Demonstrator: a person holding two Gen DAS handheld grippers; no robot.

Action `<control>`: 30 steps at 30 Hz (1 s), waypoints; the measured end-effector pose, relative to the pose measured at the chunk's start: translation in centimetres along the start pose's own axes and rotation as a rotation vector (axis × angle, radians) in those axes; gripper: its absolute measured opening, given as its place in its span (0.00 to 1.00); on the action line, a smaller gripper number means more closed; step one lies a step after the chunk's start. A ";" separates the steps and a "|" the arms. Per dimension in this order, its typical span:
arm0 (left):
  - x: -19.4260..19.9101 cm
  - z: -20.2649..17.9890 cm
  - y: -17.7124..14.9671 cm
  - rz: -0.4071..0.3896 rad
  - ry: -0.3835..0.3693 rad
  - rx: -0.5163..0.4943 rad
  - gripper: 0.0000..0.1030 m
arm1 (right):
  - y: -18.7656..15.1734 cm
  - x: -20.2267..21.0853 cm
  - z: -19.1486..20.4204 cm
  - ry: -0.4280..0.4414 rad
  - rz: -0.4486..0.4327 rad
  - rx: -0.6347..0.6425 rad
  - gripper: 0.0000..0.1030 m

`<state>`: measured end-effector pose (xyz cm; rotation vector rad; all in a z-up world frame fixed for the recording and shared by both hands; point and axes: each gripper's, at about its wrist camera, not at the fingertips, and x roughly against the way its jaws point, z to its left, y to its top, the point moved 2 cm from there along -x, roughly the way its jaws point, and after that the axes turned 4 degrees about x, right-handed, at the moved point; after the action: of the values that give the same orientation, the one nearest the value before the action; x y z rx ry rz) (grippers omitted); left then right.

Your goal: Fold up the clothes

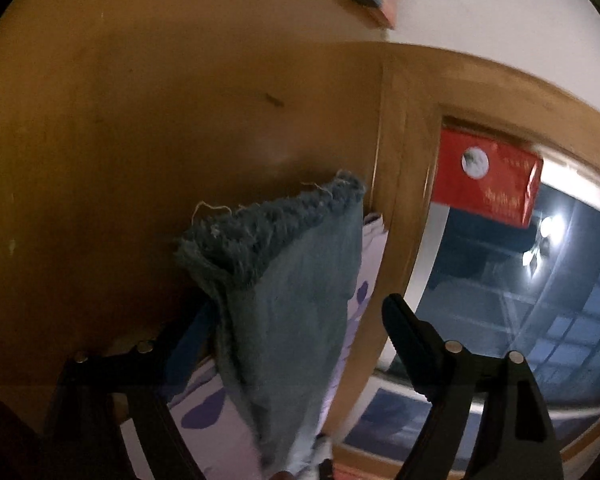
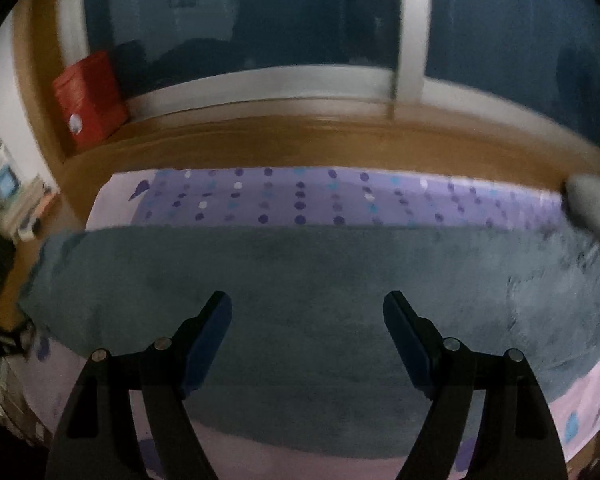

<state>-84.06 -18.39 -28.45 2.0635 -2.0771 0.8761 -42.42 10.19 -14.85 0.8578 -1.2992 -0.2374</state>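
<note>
A grey-blue garment (image 2: 308, 280) lies spread wide across a lilac polka-dot bed sheet (image 2: 300, 196). My right gripper (image 2: 307, 312) hovers over its middle, jaws wide apart, holding nothing. In the left wrist view a frayed end of the grey-blue garment (image 1: 284, 280) stands raised between the fingers of my left gripper (image 1: 300, 316). The jaws stand apart; the cloth drapes against the left finger (image 1: 188, 344) and stays clear of the right finger (image 1: 408, 332).
A wooden window sill (image 2: 300, 140) runs behind the bed with a dark window (image 2: 240, 20) above it. A red box (image 2: 88, 96) stands on the sill's left end, also in the left wrist view (image 1: 488, 184). A wooden panel (image 1: 160, 128) fills the left wrist view's left.
</note>
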 end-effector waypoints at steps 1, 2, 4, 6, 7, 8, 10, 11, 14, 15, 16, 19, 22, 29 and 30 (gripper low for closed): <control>-0.3 -0.2 -0.1 -0.002 0.019 -0.010 0.77 | 0.0 -0.5 -0.3 0.005 0.015 -0.018 0.77; -0.6 -0.4 -0.2 -0.005 0.039 -0.020 0.67 | -0.1 -0.9 -0.6 0.009 0.028 -0.033 0.77; -0.6 0.0 -0.3 -0.003 0.072 -0.022 0.50 | -0.5 -1.8 -0.9 0.006 0.054 -0.053 0.77; -1.0 0.6 -0.1 0.006 0.101 0.017 0.30 | -0.8 -2.5 -1.0 0.025 0.084 -0.065 0.77; -1.2 1.0 0.0 0.007 0.118 0.040 0.14 | -0.9 -2.9 -1.0 0.035 0.099 -0.071 0.77; -1.4 1.2 0.1 0.008 0.118 0.056 0.09 | -1.1 -3.1 -1.0 0.045 0.111 -0.072 0.77; -1.7 1.4 0.2 0.005 0.104 0.065 0.06 | -0.8 -2.8 -0.3 0.048 0.091 -0.017 0.77; -1.7 1.2 0.1 -0.005 0.108 0.043 0.05 | -0.6 -2.6 0.1 0.045 0.075 0.016 0.77; -1.6 0.5 -0.4 -0.038 0.116 -0.025 0.04 | 0.1 -1.7 1.3 0.047 0.027 0.097 0.77; -1.5 0.3 -0.6 -0.046 0.102 -0.032 0.04 | 0.3 -1.4 1.7 0.049 0.013 0.118 0.77; -1.4 0.0 -0.8 -0.053 0.091 -0.042 0.04 | 0.3 -1.2 2.0 0.050 0.002 0.136 0.77; -1.1 -2.5 -1.8 -0.069 0.075 -0.159 0.04 | 0.3 -1.4 2.5 0.070 0.004 0.162 0.77; -0.4 -5.2 -3.5 -0.088 0.039 -0.303 0.04 | 0.1 -1.9 2.9 0.108 0.019 0.163 0.77; -0.4 -12.0 -9.0 -0.142 0.137 -0.689 0.04 | 0.2 -3.4 6.6 0.210 0.045 0.226 0.77; -0.6 -13.4 -10.2 -0.145 0.143 -0.746 0.04 | 0.3 -3.6 6.8 0.231 0.044 0.224 0.77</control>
<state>-78.76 -11.10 -14.22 1.6485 -1.7661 0.1603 -49.76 9.69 -17.14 1.0131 -1.1399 0.0431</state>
